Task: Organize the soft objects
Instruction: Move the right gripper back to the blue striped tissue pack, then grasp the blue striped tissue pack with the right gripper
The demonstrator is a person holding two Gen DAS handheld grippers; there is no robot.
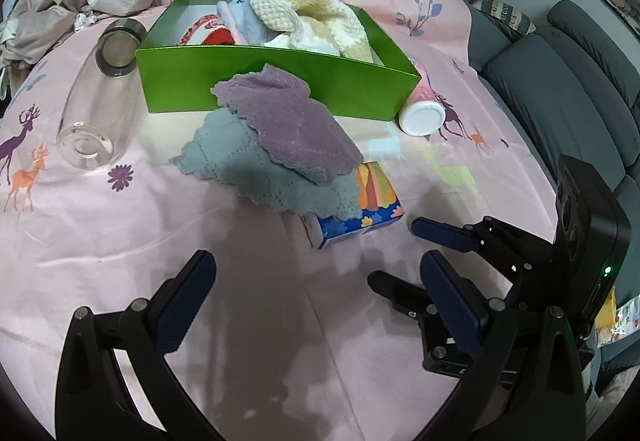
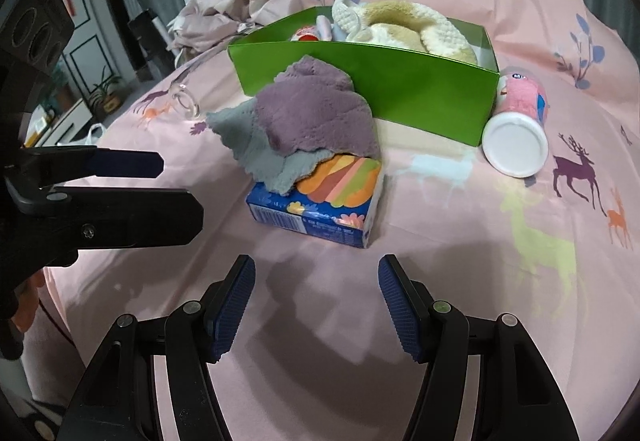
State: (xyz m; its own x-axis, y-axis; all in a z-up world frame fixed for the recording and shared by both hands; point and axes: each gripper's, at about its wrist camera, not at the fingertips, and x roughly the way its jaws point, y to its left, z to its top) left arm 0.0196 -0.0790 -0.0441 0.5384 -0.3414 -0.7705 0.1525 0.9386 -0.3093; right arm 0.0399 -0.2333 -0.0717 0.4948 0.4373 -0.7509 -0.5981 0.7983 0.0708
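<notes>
A purple cloth [image 1: 294, 121] [image 2: 316, 113] lies on a grey cloth [image 1: 256, 165] [image 2: 264, 157], both draped over a colourful tissue box [image 1: 360, 209] [image 2: 324, 201] in front of a green box [image 1: 280, 81] [image 2: 420, 93]. The green box holds cream, blue and red soft items [image 1: 308, 21] [image 2: 400, 25]. My left gripper [image 1: 320, 265] [image 2: 176, 181] is open and empty, short of the cloths. My right gripper [image 2: 316, 273] [image 1: 396, 253] is open and empty, just before the tissue box.
A clear glass bottle [image 1: 96, 101] lies left of the green box. A pink bottle with a white cap [image 1: 424, 109] [image 2: 520, 129] lies at its right end. Crumpled beige fabric [image 1: 72, 1] sits at the back left. A grey sofa [image 1: 560, 81] stands beyond the pink sheet's right edge.
</notes>
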